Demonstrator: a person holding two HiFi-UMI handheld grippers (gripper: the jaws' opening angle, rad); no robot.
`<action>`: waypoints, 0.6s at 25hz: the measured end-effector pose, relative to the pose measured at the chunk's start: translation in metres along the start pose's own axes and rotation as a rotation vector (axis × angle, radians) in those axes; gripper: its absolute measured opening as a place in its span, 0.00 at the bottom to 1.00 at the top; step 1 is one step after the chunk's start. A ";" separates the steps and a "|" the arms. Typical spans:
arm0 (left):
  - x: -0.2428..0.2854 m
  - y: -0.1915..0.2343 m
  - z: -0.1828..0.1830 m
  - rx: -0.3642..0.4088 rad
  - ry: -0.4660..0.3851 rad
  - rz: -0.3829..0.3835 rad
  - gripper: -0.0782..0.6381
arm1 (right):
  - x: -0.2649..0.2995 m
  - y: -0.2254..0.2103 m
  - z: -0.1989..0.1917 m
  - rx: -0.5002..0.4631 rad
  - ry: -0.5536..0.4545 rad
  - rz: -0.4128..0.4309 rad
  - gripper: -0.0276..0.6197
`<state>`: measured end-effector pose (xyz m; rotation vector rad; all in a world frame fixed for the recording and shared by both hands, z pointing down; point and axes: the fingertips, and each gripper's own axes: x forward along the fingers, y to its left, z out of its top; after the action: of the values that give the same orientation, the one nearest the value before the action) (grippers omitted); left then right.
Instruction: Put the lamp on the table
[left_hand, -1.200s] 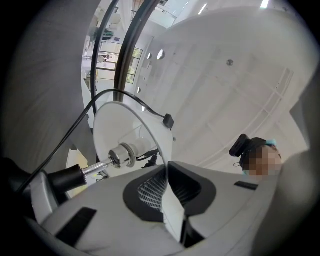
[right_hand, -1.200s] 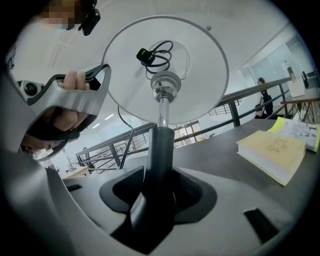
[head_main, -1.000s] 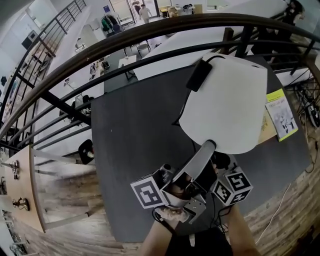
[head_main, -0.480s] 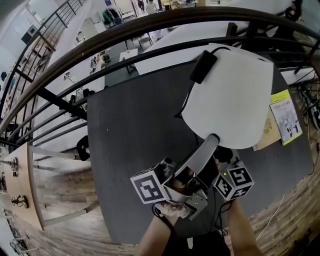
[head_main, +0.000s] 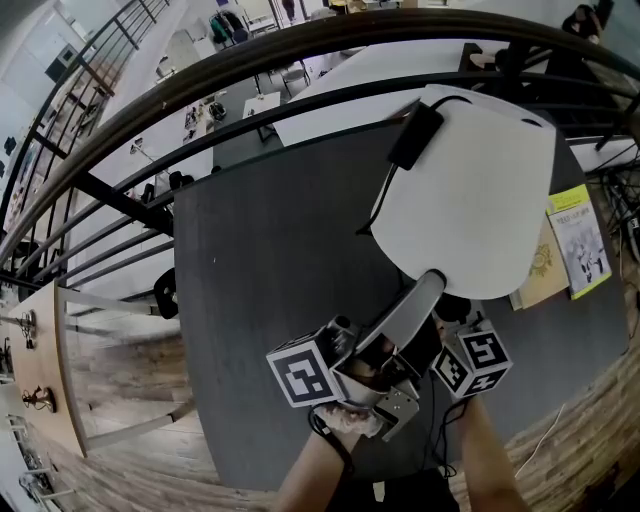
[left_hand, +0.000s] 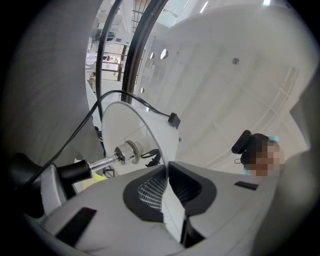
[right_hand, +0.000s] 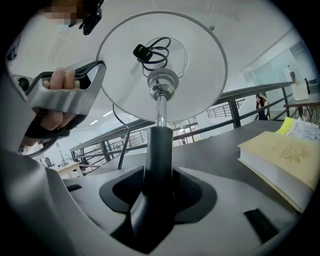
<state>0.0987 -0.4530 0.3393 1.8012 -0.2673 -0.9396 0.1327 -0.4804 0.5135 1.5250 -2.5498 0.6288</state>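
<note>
Lamp (head_main: 470, 190) in up-tilted L claw (left_hand: 167, 185)

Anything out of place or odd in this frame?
One thing: a black cord block rests on top of the white lampshade, at its far left rim in the head view, rather than hanging below. Nothing looks spilled or damaged.

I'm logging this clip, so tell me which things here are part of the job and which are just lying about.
Job: white-shaded lamp with black stem; dark grey table; left gripper, right gripper holding it.
Lying about: cream book; yellow-green booklet.
</note>
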 end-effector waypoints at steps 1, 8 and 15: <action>0.000 0.001 0.001 -0.002 -0.002 0.002 0.18 | 0.001 -0.001 0.000 -0.002 0.002 -0.001 0.35; -0.003 0.009 0.006 -0.001 -0.008 0.011 0.18 | 0.008 -0.002 -0.005 -0.009 0.007 -0.001 0.35; -0.004 0.016 0.006 -0.008 -0.002 0.023 0.18 | 0.013 -0.006 -0.009 0.000 0.009 -0.012 0.35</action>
<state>0.0961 -0.4620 0.3541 1.7865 -0.2845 -0.9249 0.1303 -0.4902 0.5278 1.5326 -2.5322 0.6332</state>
